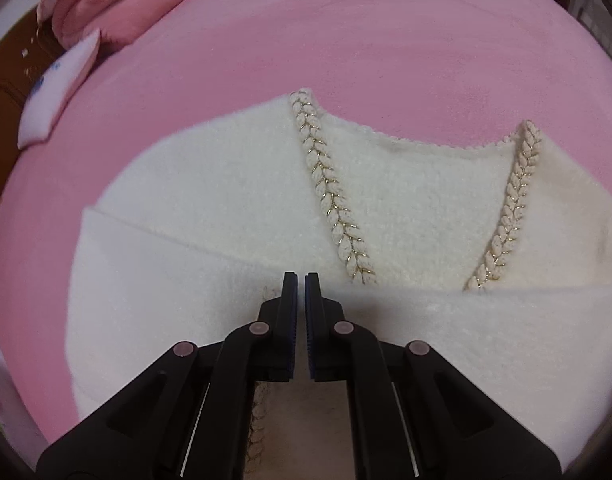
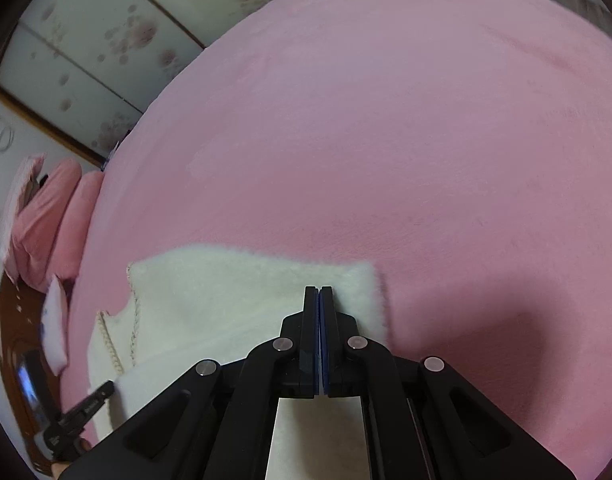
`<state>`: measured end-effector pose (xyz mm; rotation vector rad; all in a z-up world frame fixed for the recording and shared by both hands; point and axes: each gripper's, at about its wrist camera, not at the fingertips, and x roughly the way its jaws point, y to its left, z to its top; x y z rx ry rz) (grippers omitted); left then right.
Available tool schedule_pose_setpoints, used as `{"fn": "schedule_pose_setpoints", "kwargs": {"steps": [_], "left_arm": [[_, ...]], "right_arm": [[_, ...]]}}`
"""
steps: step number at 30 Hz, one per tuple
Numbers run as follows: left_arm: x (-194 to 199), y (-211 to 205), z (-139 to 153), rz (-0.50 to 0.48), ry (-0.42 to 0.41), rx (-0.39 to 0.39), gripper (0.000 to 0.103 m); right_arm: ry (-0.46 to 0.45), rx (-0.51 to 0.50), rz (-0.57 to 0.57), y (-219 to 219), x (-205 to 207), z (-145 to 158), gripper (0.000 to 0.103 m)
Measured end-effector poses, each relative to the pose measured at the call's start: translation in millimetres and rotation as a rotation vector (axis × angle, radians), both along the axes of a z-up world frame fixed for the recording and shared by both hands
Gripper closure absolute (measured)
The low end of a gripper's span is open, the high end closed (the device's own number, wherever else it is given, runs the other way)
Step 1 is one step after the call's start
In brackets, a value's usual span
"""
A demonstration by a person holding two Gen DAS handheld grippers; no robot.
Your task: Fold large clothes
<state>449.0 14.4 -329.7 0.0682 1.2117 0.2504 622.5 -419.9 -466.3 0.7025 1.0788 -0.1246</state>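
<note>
A fluffy white cardigan (image 1: 234, 184) with gold-threaded braided trim (image 1: 329, 196) lies on the pink bedspread (image 1: 345, 40). Its lower part is folded up over the body, with the fold edge running across the left wrist view. My left gripper (image 1: 300, 280) hovers over this folded layer, its jaws nearly closed with a thin gap and nothing between them. In the right wrist view, the cardigan (image 2: 226, 292) lies at lower left. My right gripper (image 2: 318, 292) is shut over its right edge, and no fabric shows between the pads. The left gripper (image 2: 98, 396) shows at lower left.
Pink pillows (image 1: 118, 4) and a white folded cloth (image 1: 58, 92) lie at the bed's far left edge, next to a brown wooden headboard (image 1: 2, 92). Sliding doors with a floral pattern (image 2: 118, 40) stand beyond the bed. The bedspread (image 2: 425, 140) stretches far and right.
</note>
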Motion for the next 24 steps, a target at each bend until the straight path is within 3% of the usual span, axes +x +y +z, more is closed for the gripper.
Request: {"fn": "schedule_pose_setpoints", "kwargs": {"steps": [6, 10, 15, 18, 24], "left_arm": [[-29.9, -3.3, -2.9, -0.053, -0.005, 0.018, 0.099], [-71.9, -2.8, -2.0, -0.064, -0.027, 0.029, 0.099], [-120.1, -13.1, -0.9, -0.106, -0.035, 0.107, 0.099], [-147.9, -18.7, 7.4, -0.089, -0.045, 0.125, 0.099], [-202.0, -21.5, 14.7, -0.024, 0.116, 0.049, 0.097]], "right_arm": [[0.052, -0.06, 0.048, 25.5, -46.5, 0.2, 0.102], [0.091, -0.131, 0.128, 58.2, -77.0, -0.9, 0.102], [0.083, -0.082, 0.093, 71.1, -114.1, 4.4, 0.102], [0.144, -0.063, 0.079, 82.7, -135.2, 9.0, 0.102], [0.317, -0.103, 0.155, 125.8, -150.3, 3.3, 0.103]]}}
